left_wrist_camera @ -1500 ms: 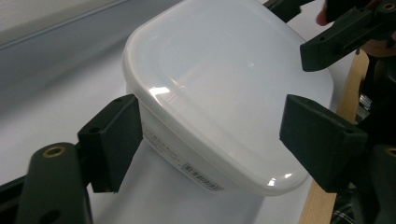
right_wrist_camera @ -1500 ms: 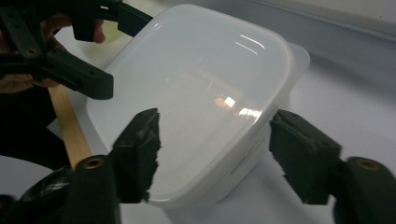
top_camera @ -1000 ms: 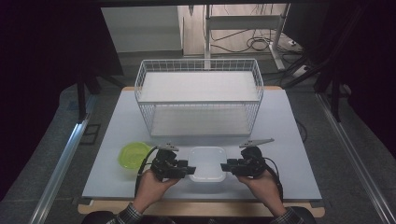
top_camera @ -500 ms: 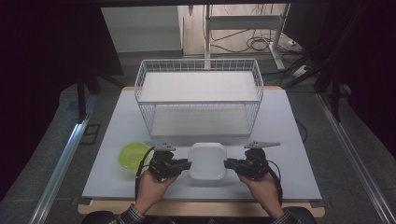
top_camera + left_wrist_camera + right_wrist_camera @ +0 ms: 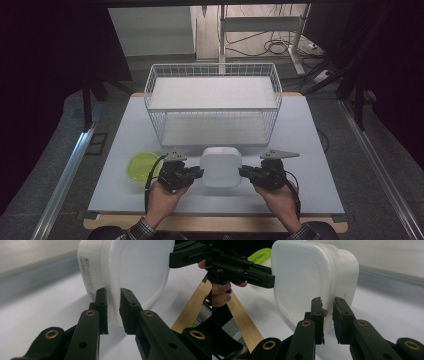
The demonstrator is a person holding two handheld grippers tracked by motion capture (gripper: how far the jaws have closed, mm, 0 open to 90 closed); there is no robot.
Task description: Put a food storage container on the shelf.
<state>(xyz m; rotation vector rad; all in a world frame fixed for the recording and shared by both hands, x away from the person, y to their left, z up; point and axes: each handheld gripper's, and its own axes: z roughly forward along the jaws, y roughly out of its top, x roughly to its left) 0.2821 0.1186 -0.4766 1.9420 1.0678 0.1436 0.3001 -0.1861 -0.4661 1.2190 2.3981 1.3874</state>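
Note:
A white lidded plastic container [image 5: 220, 166] is tipped up on edge between my two grippers near the table's front, its broad flat face turned toward me. My left gripper [image 5: 197, 173] grips its left rim and my right gripper [image 5: 243, 173] its right rim. Both pairs of jaws have just closed. In the left gripper view the jaws [image 5: 113, 305] pinch the container's [image 5: 135, 270] rim, with the right gripper [image 5: 190, 255] at the far side. In the right gripper view the jaws [image 5: 328, 310] clamp the rim of the container [image 5: 297, 282], and the left gripper [image 5: 257, 275] holds the opposite edge.
A lime green bowl [image 5: 143, 165] sits just left of my left hand. A white wire basket [image 5: 212, 107] stands behind the container, across the middle of the table. The wooden front edge [image 5: 215, 222] runs close below my hands.
The container went from lying flat and low between the grippers to standing tipped up on edge. Both grippers' jaws closed on its rim. The hands stayed in place.

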